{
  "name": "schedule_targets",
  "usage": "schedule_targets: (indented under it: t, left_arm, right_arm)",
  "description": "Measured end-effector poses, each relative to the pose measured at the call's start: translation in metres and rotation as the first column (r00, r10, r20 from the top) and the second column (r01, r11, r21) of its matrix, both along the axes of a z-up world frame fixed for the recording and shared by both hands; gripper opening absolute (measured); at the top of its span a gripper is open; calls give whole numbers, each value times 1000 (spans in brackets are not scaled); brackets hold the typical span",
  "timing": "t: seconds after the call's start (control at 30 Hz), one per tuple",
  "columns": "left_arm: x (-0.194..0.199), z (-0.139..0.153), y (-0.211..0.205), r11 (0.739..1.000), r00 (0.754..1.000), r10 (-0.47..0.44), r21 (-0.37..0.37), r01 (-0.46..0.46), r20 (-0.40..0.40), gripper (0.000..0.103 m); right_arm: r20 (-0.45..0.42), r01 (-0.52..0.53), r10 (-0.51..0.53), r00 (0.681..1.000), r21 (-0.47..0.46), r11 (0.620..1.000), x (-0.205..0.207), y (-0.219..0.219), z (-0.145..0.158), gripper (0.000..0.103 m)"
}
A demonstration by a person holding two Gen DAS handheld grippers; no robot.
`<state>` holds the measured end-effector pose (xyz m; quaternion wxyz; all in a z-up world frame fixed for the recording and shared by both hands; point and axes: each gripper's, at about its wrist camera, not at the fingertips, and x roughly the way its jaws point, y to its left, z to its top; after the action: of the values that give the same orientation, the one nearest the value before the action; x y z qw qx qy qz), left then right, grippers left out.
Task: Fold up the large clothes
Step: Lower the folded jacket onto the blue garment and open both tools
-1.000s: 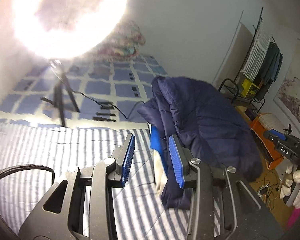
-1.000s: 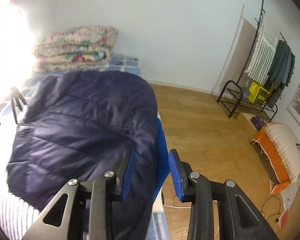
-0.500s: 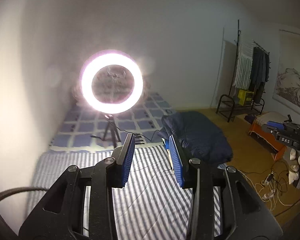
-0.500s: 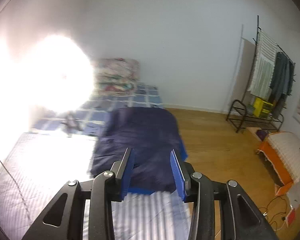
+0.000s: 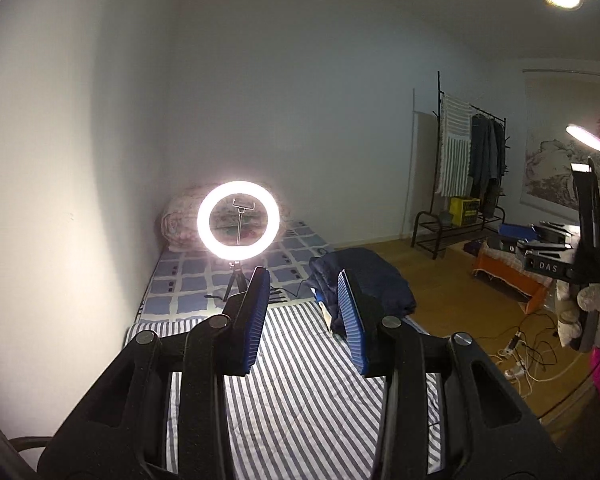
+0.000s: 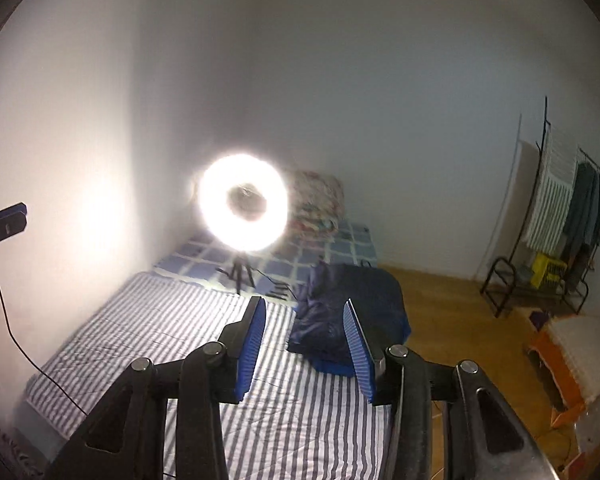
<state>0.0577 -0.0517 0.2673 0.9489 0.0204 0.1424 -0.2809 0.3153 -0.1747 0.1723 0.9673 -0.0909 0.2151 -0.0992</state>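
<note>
Both grippers have pulled back and up from the navy jacket (image 6: pixel 348 312) within the last sec. Jacket now lies folded at the striped mattress (image 6: pixel 172 336) edge, floor side. Your left gripper (image 5: pixel 304 320) is released, empty; right gripper (image 6: pixel 306 340) empty, jaws opening. Fold looks done; next garment due.

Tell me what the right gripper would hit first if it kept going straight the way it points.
Probably the folded navy jacket on the striped bed; the right gripper, its jaws opening and empty, aims about at its near left edge. Depth is unclear.
</note>
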Motion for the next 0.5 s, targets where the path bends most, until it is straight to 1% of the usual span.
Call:
schedule_targets:
  t: [0.13,0.2,0.27,0.33,0.37,0.43,0.5]
  left_arm:
    - [-23,8,17,1000,1000,8,0,-8,-6,37]
    - [-29,11,22,1000,1000,20,7,-20,5,37]
    - [-38,9,29,999,999,38,7,-38,14,37]
    - [-42,-2,33,999,999,36,8,-36,3,37]
    - [-44,-9,35,999,999,36,10,-36,-6,37]
    - [-46,-30,34,999,999,36,19,-36,-36,37]
    - [-45,-54,30,999,997,30,29,-28,-77,37]
  right_arm:
    - [12,-30,30,999,-5,1000,-19,20,7,43]
    - [12,-43,43,999,-4,999,-26,27,9,43]
    - [15,-39,40,999,-29,999,-32,33,8,47]
    - [15,-38,38,999,-23,999,-37,37,3,57]
    - [11,-42,42,999,-7,999,-39,36,-3,58]
    - [1,-35,35,999,14,999,-42,35,-18,64]
    - [-12,-14,14,1000,34,999,-44,35,-40,68]
